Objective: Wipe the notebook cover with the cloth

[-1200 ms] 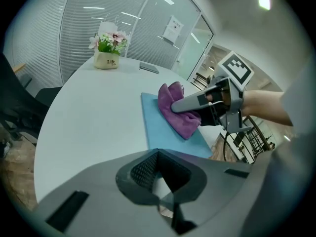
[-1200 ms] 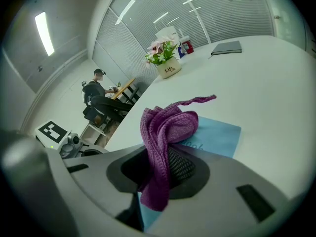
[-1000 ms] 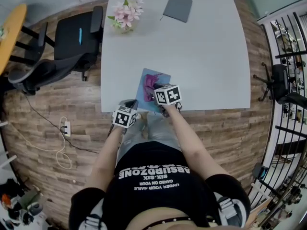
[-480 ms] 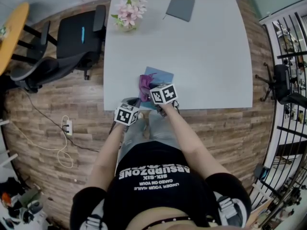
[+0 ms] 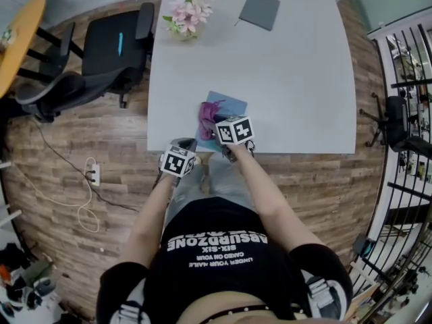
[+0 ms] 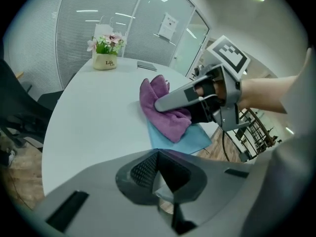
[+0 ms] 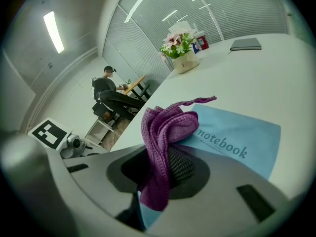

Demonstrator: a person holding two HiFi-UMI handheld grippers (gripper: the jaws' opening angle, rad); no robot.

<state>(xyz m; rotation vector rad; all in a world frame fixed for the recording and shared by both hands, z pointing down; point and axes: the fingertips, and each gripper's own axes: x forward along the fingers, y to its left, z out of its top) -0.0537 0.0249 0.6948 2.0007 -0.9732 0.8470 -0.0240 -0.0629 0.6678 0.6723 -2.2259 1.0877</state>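
A light blue notebook (image 5: 229,108) lies near the front edge of the white table (image 5: 290,79). My right gripper (image 5: 217,122) is shut on a purple cloth (image 5: 208,113), which rests bunched on the left part of the cover. In the right gripper view the cloth (image 7: 160,132) hangs out between the jaws over the notebook (image 7: 237,142). My left gripper (image 5: 182,147) hovers just off the table's front edge, left of the notebook, shut with nothing in it. The left gripper view shows the right gripper (image 6: 197,98), the cloth (image 6: 165,110) and the notebook (image 6: 185,138).
A pot of pink flowers (image 5: 187,15) and a dark grey book (image 5: 260,10) stand at the table's far side. A black office chair (image 5: 108,49) is left of the table, a metal rack (image 5: 405,79) at the right. A person (image 7: 105,83) sits in the background.
The right gripper has slid the cloth leftward across the notebook cover, then a little back. The left gripper has stayed by the table edge.
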